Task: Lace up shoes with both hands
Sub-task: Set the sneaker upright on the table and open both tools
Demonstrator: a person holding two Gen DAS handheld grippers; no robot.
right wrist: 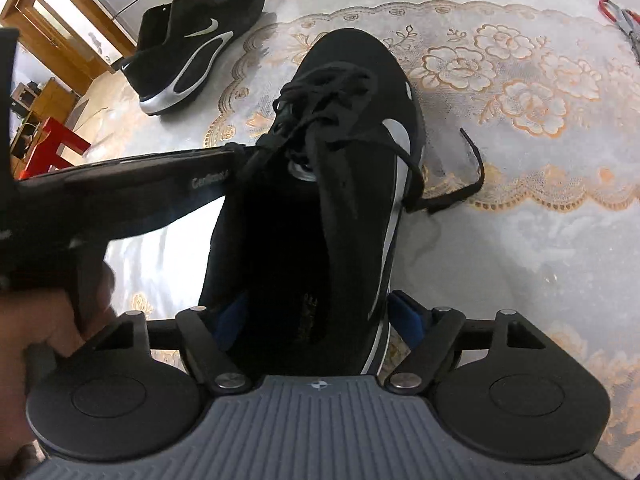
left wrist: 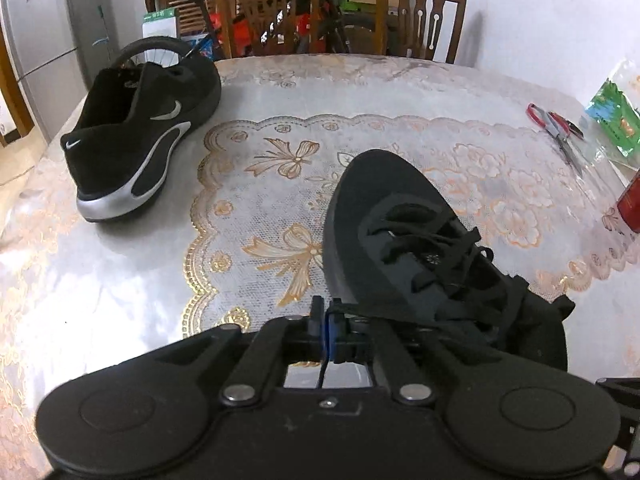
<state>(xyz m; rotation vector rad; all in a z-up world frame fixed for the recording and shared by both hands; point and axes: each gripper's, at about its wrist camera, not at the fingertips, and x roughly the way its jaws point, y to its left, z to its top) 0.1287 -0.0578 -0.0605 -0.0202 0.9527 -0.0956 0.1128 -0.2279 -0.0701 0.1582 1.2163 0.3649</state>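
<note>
Blue-padded left tool (left wrist: 329, 330) is pinched shut on a thin black lace end (left wrist: 352, 311); a hard tug could unthread it. Right tool (right wrist: 316, 320) gapes around the black suede shoe's (right wrist: 320, 184) heel on the lace-clothed table (right wrist: 540, 240), gripping nothing, so the shoe may slide.

Near shoe (left wrist: 420, 240) lower right on table (left wrist: 120, 300); second shoe (left wrist: 140, 136) upper left; scissors (left wrist: 558, 132) far right.

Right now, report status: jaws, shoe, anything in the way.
Left gripper shut on lace. Right gripper jaws wide, straddling shoe heel. Loose lace end on table. Second shoe, scissors clear.
</note>
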